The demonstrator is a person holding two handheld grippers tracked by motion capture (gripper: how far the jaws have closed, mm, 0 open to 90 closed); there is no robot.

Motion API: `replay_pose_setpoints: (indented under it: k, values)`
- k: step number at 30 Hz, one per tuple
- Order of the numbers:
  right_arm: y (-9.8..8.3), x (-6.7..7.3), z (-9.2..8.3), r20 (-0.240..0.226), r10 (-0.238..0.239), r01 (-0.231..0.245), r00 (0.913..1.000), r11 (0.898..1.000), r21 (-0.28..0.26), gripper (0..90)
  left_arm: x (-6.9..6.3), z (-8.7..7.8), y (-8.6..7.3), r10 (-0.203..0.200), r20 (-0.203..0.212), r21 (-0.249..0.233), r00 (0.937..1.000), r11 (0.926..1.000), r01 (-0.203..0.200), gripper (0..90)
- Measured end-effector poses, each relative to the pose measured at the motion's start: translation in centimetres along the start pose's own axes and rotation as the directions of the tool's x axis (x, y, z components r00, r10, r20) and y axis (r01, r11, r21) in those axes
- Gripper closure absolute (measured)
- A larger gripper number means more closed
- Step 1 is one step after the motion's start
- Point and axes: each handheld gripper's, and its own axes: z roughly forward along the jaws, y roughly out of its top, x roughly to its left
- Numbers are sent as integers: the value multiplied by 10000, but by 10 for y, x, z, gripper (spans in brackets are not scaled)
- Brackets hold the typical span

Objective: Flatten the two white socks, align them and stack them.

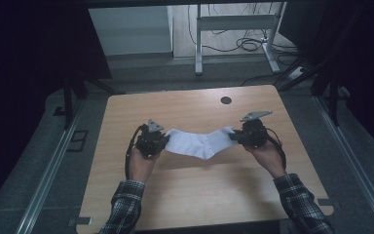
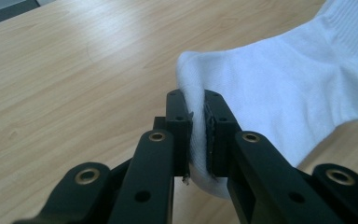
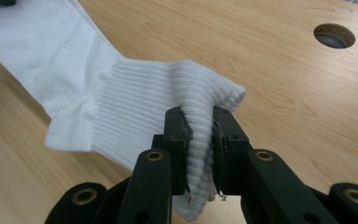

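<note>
Plaid sleeves, two of them, come in from the near edge of one light wooden table (image 1: 190,195). Each hand holds one black gripper. The left gripper (image 1: 164,141) has its jaws clamped on the smooth end of a single white sock (image 1: 199,143); the left gripper view shows that fabric pinched between the pads (image 2: 214,135). The right gripper (image 1: 233,136) has its jaws clamped on the ribbed cuff, bunched between the pads (image 3: 177,140) in the right gripper view. The sock hangs stretched between the two grippers near the table's middle, sagging in a shallow V, with bare wood open all around it. Farther back, one round hole (image 1: 226,100) sits near the far edge. Beyond the table stand a metal frame (image 1: 233,29) and loose cables (image 1: 246,44) on the floor.
</note>
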Motion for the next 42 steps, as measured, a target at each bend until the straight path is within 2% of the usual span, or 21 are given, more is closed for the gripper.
replay_pose_setpoints:
  k: [6,9,13,15,22,24,27,30,33,38,42]
  values:
    - [3,-7,17,253,40,-44,9997,9999,167,764,6,26,-1,-20,-205,428,9998,9991,29,820]
    - [0,-11,28,326,-14,5,9995,9996,272,763,7,38,-4,-96,-247,631,9996,9979,111,820]
    - [-7,-16,42,353,156,-174,9993,9987,489,762,7,54,-11,-70,-389,973,9992,9952,107,819]
    - [-11,-18,49,381,234,-257,9990,9979,597,760,7,60,-14,-29,-455,1150,9990,9933,82,817]
    - [-24,-24,65,420,278,-314,9987,9955,896,731,10,75,-23,-264,-508,1447,9984,9889,336,807]
    - [-26,-24,69,491,258,-307,9985,9944,1011,702,11,76,-25,-373,-569,1344,9977,9899,447,769]
    - [-29,-25,72,656,133,-210,9978,9927,1184,645,12,75,-24,-431,-725,1274,9964,9905,521,633]
    - [-28,-26,71,737,154,-238,9972,9932,1141,570,15,71,-23,-739,-728,972,9946,9920,808,569]
    - [-27,-28,67,632,252,-314,9977,9945,997,492,16,67,-23,-791,-683,782,9945,9934,844,508]
    - [-26,-30,62,565,381,-422,9977,9963,743,442,14,65,-24,-898,-432,734,9950,9930,928,420]
    - [-25,-29,59,499,388,-423,9980,9965,716,419,12,64,-24,-822,-374,713,9959,9939,847,370]
